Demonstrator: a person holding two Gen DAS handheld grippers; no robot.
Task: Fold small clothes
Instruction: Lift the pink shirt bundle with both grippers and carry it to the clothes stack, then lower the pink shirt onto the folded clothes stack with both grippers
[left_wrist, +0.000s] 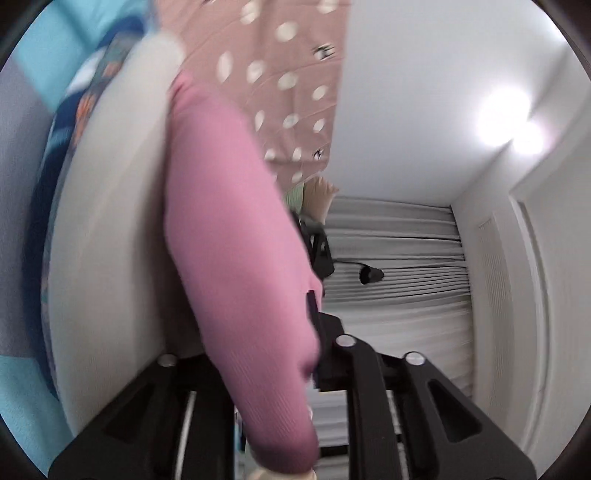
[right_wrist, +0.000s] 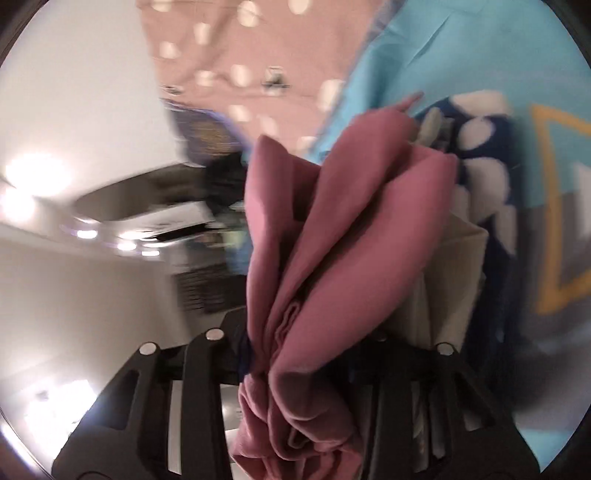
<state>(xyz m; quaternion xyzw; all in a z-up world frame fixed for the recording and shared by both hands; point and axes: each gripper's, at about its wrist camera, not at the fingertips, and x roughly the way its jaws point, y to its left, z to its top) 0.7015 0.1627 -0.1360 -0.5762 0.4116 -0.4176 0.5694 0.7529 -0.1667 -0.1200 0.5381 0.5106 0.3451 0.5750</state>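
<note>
My left hand-held gripper is clamped on the pink garment, lifted against the blue patterned bedding. My right hand-held gripper pinches its bunched folds together.

Blue patterned bedding lies beneath a dotted pink sheet.
</note>
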